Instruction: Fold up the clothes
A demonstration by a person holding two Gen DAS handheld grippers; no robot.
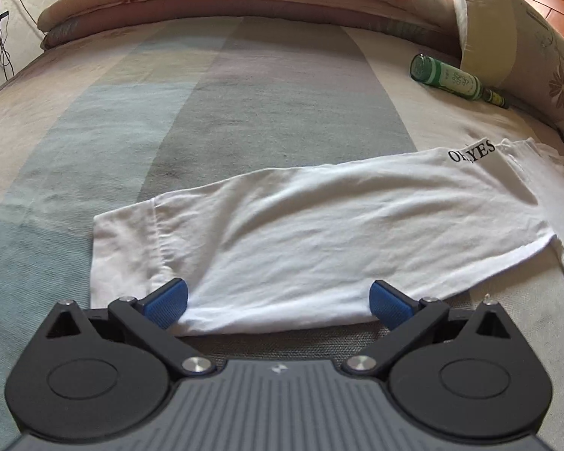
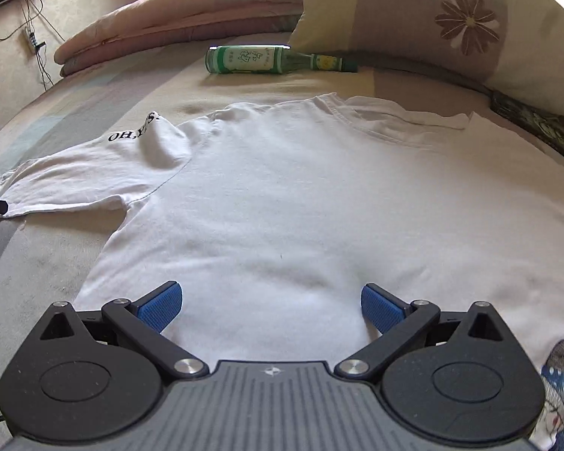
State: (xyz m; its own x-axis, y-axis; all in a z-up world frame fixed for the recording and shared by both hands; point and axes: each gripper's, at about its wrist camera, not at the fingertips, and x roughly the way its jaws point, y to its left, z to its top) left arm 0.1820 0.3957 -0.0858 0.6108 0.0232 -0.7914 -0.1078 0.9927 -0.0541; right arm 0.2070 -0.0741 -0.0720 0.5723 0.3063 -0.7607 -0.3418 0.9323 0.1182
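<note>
Our left gripper (image 1: pixel 278 302) has its blue-padded fingers spread wide at the sleeve hem of the white cotton T-shirt (image 2: pixel 282 203), which lies flat on the striped bed (image 1: pixel 206 112). Our right gripper (image 2: pixel 270 310), likewise spread, sits over the shirt's body. A green glass bottle (image 2: pixel 259 60) lies near the collar.

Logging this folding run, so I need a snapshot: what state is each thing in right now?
Left gripper: open, fingers over the sleeve's near edge.
Right gripper: open, low over the shirt's body.
White T-shirt: spread flat on the bed, unfolded.
Sleeve: stretched out sideways, lightly wrinkled.
Green bottle: lying on its side.
Pillow: propped against the headboard end.
</note>
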